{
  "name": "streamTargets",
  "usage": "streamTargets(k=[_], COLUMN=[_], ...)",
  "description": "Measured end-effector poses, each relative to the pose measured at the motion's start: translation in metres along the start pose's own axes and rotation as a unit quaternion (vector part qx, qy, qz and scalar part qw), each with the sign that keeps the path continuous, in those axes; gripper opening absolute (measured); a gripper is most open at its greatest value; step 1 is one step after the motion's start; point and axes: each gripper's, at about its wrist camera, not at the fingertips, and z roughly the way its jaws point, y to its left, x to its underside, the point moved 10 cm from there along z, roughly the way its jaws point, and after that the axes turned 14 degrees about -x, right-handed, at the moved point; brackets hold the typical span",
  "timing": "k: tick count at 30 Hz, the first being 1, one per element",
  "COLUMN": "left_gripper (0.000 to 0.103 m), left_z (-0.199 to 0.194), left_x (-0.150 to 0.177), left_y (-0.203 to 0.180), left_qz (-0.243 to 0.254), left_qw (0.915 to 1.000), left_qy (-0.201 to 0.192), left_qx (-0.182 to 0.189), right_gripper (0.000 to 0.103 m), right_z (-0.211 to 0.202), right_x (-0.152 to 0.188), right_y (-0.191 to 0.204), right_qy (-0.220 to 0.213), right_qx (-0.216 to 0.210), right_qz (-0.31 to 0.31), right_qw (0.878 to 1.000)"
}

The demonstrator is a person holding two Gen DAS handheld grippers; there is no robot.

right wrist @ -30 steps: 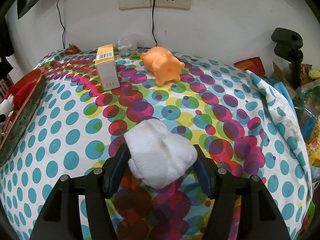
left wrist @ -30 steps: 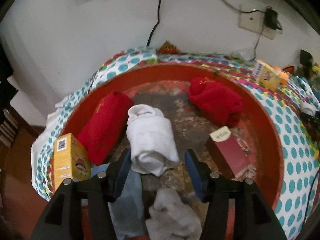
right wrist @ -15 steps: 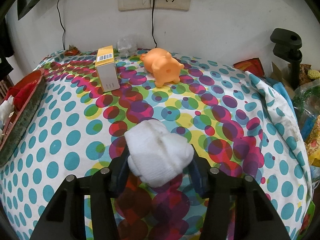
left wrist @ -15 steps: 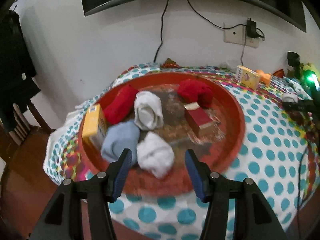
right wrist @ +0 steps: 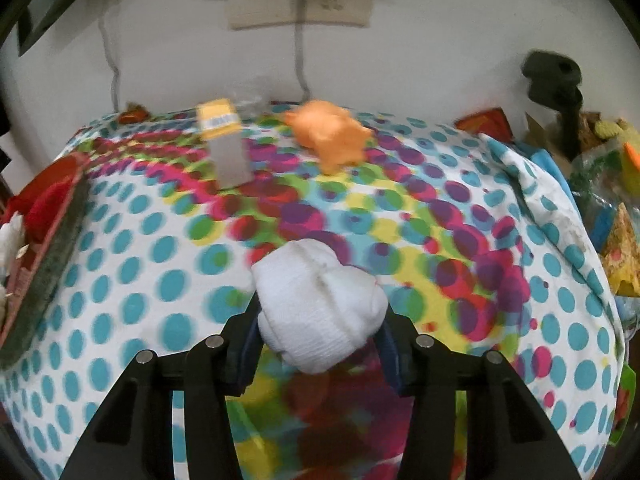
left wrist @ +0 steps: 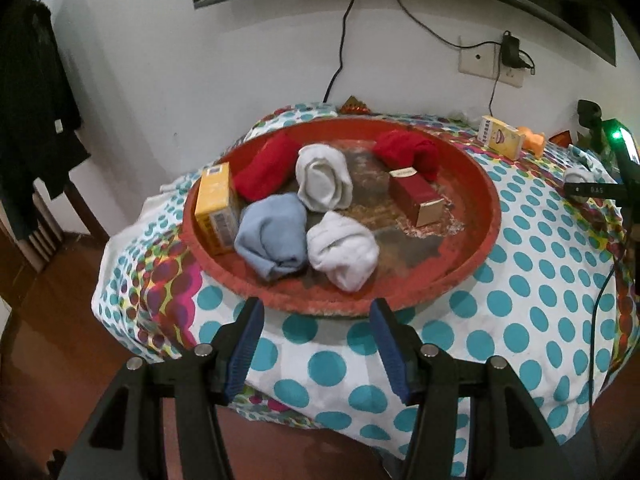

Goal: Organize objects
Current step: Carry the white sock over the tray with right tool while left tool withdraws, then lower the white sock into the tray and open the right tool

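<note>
The right gripper point(right wrist: 320, 340) is closing on a white sock bundle point(right wrist: 320, 304), pads largely hidden; the left gripper point(left wrist: 318, 338) is held apart, empty.

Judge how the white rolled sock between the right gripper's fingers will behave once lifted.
The white rolled sock looks soft; it bulges around the closing right gripper, so it probably squashes rather than slips. It likely weighs little. Its loose folds suggest that it could unroll if jostled.
</note>
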Motion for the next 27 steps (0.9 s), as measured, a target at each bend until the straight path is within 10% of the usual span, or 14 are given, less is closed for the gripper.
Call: streamTargets(k=[27], left_gripper=[0.056], left_z=[0.005], left_x=[-0.008], left_y=[0.057], left_qz=[-0.079], left_qw=[0.9963], left_qy=[0.009], left_qx=[-0.032], right_gripper=[0.047], right_z=[0.012], right_x=[0.022], right_y=[0.308], right_qy=[0.056], right_qx=[-0.163], right_qz=[-0.179], right_qw=[0.969])
